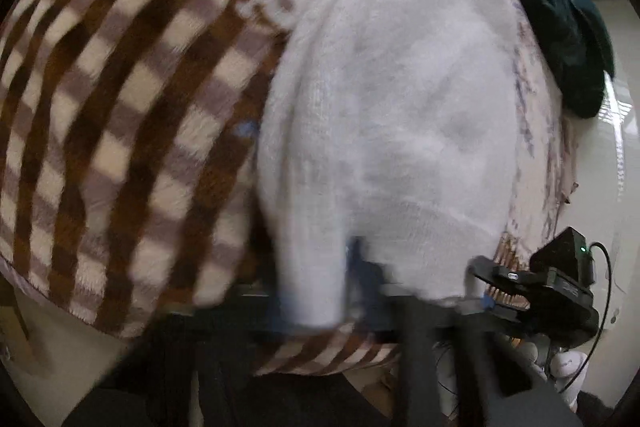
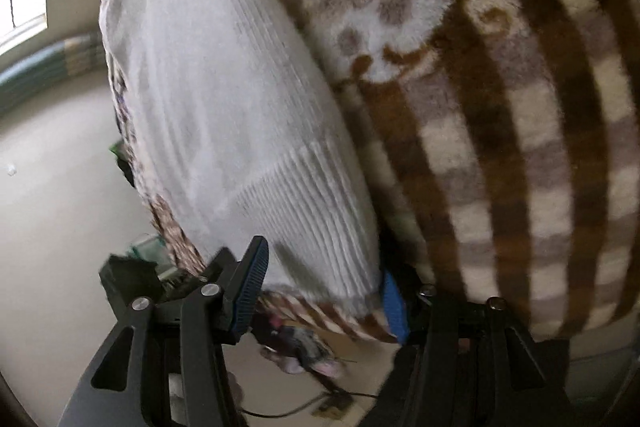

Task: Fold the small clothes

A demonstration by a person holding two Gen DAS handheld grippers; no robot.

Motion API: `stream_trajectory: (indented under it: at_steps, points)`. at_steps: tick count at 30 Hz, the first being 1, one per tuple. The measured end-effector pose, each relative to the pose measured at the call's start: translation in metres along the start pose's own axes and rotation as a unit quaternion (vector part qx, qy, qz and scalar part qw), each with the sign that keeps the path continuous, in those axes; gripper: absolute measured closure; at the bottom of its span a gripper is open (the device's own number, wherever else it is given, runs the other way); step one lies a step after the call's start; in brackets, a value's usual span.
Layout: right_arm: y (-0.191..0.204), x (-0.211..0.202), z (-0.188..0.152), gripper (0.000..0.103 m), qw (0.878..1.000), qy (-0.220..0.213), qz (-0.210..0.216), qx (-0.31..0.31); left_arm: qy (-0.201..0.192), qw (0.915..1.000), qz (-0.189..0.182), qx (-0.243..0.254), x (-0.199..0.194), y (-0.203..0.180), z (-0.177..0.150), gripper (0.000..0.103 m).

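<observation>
A white knitted garment (image 1: 400,107) lies on a brown checked blanket (image 1: 120,107). In the left wrist view my left gripper (image 1: 340,291) is blurred at the bottom, with its jaws closed on the garment's near corner, which drapes over one finger. My right gripper (image 1: 504,291) shows at the lower right, at the garment's other near corner. In the right wrist view the ribbed hem of the white garment (image 2: 224,107) lies between the blue pads of my right gripper (image 2: 322,295). Its jaws stand apart around the hem, not pinching it.
The blanket (image 2: 500,147) has a dotted part farther back and covers a raised surface whose edge is right at the grippers. A dark teal cloth (image 1: 560,27) lies beyond the garment. Below is a pale floor (image 2: 60,187) with a crumpled cloth (image 2: 304,347) and a cable.
</observation>
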State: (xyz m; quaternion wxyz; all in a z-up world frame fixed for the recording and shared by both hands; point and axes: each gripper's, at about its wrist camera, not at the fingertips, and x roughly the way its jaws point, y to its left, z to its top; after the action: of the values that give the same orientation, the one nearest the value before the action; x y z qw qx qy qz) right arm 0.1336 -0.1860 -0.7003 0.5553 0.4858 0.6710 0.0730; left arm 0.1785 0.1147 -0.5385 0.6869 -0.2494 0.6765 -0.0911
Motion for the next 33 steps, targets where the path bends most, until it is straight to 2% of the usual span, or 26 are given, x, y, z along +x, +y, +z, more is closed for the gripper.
stream_trajectory:
  at_steps: [3, 6, 8, 12, 15, 19, 23, 29, 32, 33]
  points:
    - [0.000, -0.005, -0.001, 0.084, 1.000, -0.008, 0.019, 0.015, -0.027, 0.9995, -0.003, 0.014, -0.013, -0.009, -0.002, 0.093]
    - [0.012, -0.019, -0.008, 0.085, 0.999, -0.025, 0.023, 0.004, -0.050, 0.9986, -0.015, 0.012, -0.030, -0.017, -0.004, 0.094]
    - [0.025, -0.033, -0.008, 0.086, 0.999, -0.031, 0.031, -0.006, -0.070, 0.9969, -0.036, 0.004, -0.046, -0.022, -0.001, 0.094]
    - [0.067, -0.073, -0.007, 0.086, 0.996, -0.058, 0.047, -0.048, -0.125, 0.9886, -0.077, 0.029, -0.096, -0.057, 0.021, 0.094]
    - [0.112, -0.104, 0.008, 0.086, 0.991, -0.087, 0.059, -0.083, -0.164, 0.9791, -0.104, 0.061, -0.128, -0.091, 0.053, 0.094]
    - [0.168, -0.142, 0.054, 0.086, 0.983, -0.123, 0.069, -0.115, -0.194, 0.9681, -0.133, 0.087, -0.148, -0.127, 0.112, 0.094]
    - [0.225, -0.162, 0.109, 0.086, 0.975, -0.167, 0.061, -0.137, -0.209, 0.9621, -0.148, 0.095, -0.150, -0.149, 0.177, 0.094]
    - [0.297, -0.150, 0.208, 0.086, 0.966, -0.213, 0.044, -0.141, -0.204, 0.9640, -0.158, 0.064, -0.121, -0.153, 0.277, 0.094]
    - [0.318, -0.123, 0.264, 0.086, 0.966, -0.217, 0.023, -0.139, -0.183, 0.9704, -0.154, 0.035, -0.085, -0.146, 0.341, 0.091]
    - [0.321, -0.115, 0.283, 0.080, 0.967, -0.218, 0.019, -0.133, -0.174, 0.9719, -0.157, 0.026, -0.076, -0.143, 0.353, 0.089]
